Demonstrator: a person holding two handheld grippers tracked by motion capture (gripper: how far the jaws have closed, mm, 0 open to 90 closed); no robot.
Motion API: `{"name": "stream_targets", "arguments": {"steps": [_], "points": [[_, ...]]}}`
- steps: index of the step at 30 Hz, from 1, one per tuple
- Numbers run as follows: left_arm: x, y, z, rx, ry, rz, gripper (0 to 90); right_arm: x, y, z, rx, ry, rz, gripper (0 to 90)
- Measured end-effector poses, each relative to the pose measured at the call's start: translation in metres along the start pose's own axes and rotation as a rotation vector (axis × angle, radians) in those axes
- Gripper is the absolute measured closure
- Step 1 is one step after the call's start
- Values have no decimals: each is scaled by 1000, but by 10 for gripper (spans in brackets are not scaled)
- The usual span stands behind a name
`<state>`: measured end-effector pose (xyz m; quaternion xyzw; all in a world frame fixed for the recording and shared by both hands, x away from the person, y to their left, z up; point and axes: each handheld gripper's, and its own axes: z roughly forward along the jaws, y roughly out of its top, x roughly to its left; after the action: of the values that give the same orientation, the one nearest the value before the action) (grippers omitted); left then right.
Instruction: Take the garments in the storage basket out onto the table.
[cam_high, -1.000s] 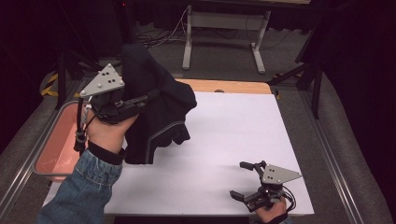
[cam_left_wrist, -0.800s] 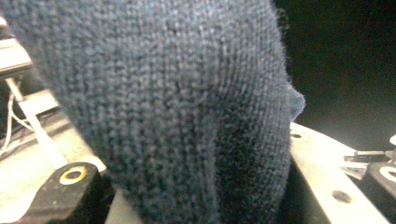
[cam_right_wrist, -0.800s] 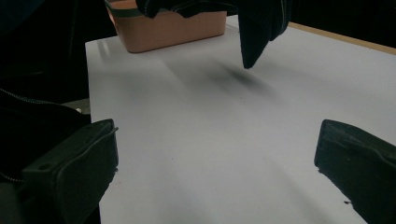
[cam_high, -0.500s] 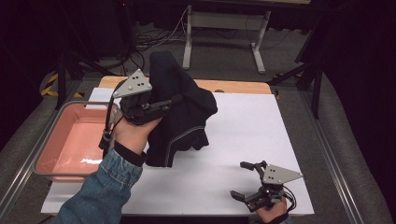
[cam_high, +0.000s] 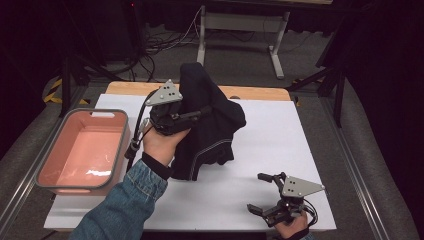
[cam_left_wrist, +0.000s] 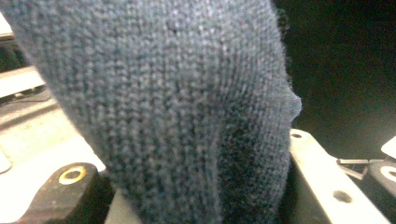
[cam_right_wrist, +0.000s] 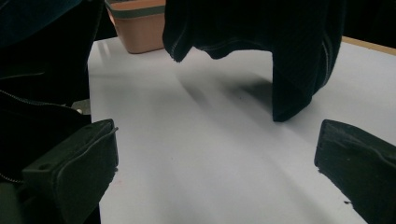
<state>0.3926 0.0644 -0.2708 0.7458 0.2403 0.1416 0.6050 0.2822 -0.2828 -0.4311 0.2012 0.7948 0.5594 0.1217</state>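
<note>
Left gripper (cam_high: 192, 116) clamped on dark knitted sweater (cam_high: 210, 125), hanging above white tabletop (cam_high: 280, 145), hem probably grazing it. Right gripper (cam_high: 267, 195) apart, idle. Risk: bunched knit slips out and lands crumpled, or drags near pink plastic tub (cam_high: 80, 150).

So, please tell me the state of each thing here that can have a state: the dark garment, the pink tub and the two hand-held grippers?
Garment: lifted, bunched, hanging above the white table; whether its hem touches, I cannot tell.
Tub: upright, nothing inside, at the table's left edge.
Left hand-held gripper: shut on the garment.
Right hand-held gripper: open, holding nothing, low at the table's near edge.
</note>
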Motion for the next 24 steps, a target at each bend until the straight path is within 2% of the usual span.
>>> {"name": "stream_targets", "arguments": {"steps": [7, 15, 24], "points": [[1, -8, 15, 6, -9, -17, 684, 0, 0, -1, -2, 1, 2, 4], [4, -22, 35, 34, -6, -25, 681, -1, -1, -1, -2, 1, 3, 4], [5, -40, 52, 97, -19, -19, 663, -1, -1, -1, -3, 2, 6, 4]]}}
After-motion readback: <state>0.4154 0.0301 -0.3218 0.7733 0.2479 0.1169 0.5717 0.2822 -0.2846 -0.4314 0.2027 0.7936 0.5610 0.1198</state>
